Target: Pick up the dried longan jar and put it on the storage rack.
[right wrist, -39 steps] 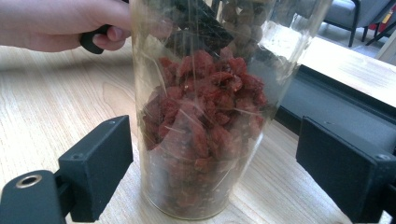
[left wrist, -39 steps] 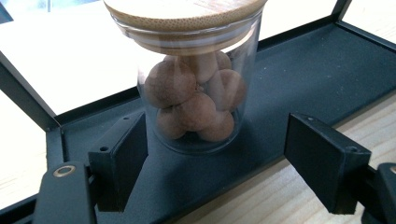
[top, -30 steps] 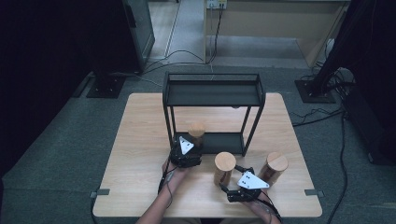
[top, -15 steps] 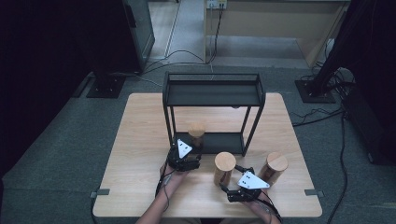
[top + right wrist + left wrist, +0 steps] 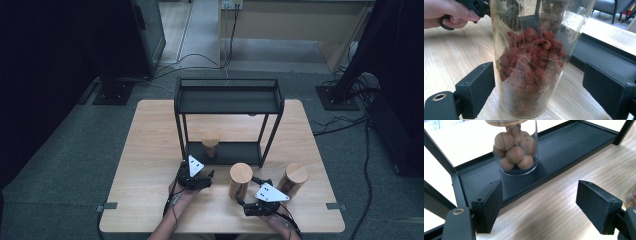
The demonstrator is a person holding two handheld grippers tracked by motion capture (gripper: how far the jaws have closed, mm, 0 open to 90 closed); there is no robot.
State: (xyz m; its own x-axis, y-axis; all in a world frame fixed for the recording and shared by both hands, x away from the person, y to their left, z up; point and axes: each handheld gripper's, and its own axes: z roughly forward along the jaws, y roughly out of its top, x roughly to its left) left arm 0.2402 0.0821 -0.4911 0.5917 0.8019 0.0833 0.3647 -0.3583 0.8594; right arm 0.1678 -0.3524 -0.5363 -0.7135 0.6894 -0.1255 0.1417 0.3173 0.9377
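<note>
The jar of red berries stands on the tabletop before the black rack, just ahead of the right hand-held gripper. The left hand-held gripper stands open and empty, facing a jar of brown balls on the rack's bottom shelf. The right gripper's open jaws flank the berry jar without touching.

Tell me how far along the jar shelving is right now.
Done: one jar of brown balls stands on the rack's bottom shelf. In hand: the open right gripper flanks the jar of red berries without touching it. Left: that jar and the third jar on the table.
</note>
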